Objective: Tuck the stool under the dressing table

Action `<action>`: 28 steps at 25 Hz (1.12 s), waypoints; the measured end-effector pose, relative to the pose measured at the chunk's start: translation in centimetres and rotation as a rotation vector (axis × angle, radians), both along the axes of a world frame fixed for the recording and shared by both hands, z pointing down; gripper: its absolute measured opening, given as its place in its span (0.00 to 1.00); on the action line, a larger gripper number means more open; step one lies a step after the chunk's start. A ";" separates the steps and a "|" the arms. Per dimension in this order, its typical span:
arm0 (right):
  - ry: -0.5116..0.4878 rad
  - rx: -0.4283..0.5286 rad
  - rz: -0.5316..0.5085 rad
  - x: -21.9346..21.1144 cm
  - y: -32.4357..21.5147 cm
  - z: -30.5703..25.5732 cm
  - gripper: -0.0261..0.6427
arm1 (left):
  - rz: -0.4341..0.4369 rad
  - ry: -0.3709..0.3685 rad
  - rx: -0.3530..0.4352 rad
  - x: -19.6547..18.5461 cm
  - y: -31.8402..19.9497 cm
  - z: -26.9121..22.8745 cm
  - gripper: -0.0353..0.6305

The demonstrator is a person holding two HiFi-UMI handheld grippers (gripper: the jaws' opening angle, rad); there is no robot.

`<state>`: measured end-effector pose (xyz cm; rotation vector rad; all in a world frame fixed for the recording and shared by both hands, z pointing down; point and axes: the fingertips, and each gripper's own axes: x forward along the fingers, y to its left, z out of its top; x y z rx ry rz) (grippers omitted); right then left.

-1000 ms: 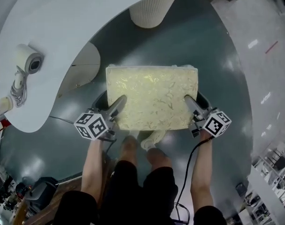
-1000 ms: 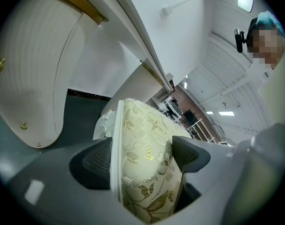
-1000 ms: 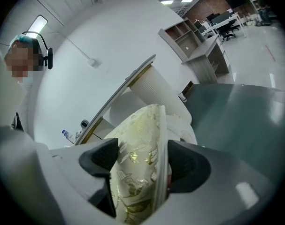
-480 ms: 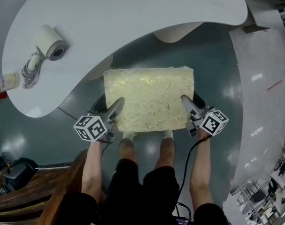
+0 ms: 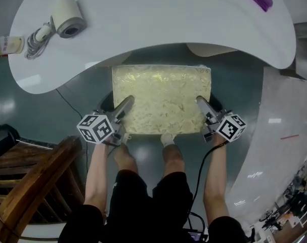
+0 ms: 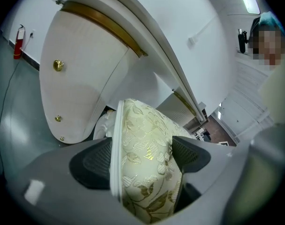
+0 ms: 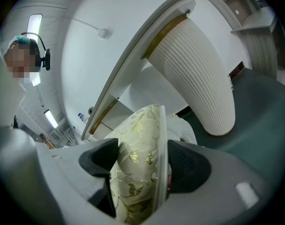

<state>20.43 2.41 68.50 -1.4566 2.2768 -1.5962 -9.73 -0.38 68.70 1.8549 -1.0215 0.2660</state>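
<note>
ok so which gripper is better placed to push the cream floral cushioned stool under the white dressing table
Neither alone: the left gripper and right gripper each clamp a side of the cream floral cushioned stool, mirrored. Likely push with both toward the white dressing table.

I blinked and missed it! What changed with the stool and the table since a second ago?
The stool was pushed forward toward the dressing table. The gap between them has closed, and the stool's far corners now reach the tabletop's edge. Unchanged: the left gripper and the right gripper stay clamped on the stool's two sides.
</note>
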 end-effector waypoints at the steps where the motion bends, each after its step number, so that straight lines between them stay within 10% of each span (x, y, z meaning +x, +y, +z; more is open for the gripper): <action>1: -0.022 -0.020 0.027 0.0 0.4 0.3 0.54 | 0.027 -0.020 -0.021 0.1 -0.4 -0.2 0.68; 28: 0.008 0.028 -0.046 -0.4 -0.4 -0.2 0.54 | -0.048 0.008 0.020 -0.5 0.9 0.0 0.68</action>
